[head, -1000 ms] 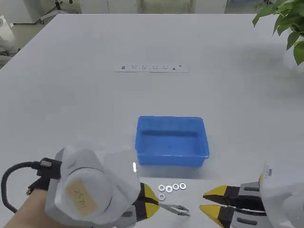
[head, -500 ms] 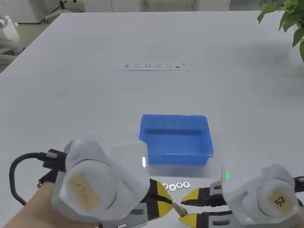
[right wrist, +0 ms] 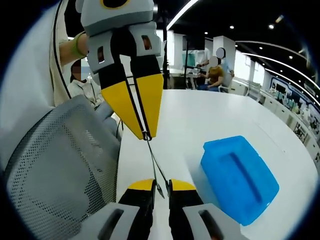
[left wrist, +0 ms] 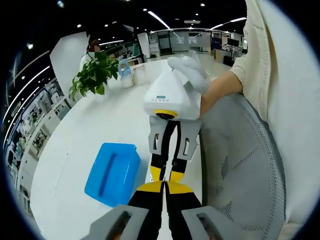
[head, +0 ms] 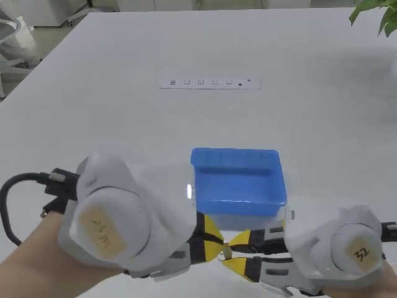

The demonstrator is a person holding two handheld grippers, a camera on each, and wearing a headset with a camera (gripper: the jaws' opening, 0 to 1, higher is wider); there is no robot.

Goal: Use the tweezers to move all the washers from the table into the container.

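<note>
At the near edge of the white table (head: pixel 124 93), the left gripper (head: pixel 214 241) and the right gripper (head: pixel 237 251) point at each other, their yellow jaw tips almost meeting just on the near side of the blue rectangular plastic container (head: pixel 238 184). The left gripper's 2 jaws are pressed together on one end of the thin metal tweezers (right wrist: pixel 152 162). In the right gripper view the tweezers run from that closed tip down to the right gripper's own jaws, which stand a narrow slit apart with the tweezers' other end lying in the gap; whether either pad touches it I cannot tell. In the left gripper view the left gripper's tips sit together, directly facing the right gripper's jaws, with the container off to their left. In the head view the container sits upright near the middle of the table, its blue floor showing. A white power strip (head: pixel 209 82) lies well beyond it, and leaves of a green plant (head: pixel 378 12) hang at the far right corner. A grey mesh chair (right wrist: pixel 55 155) stands behind the left gripper in the right gripper view.
</note>
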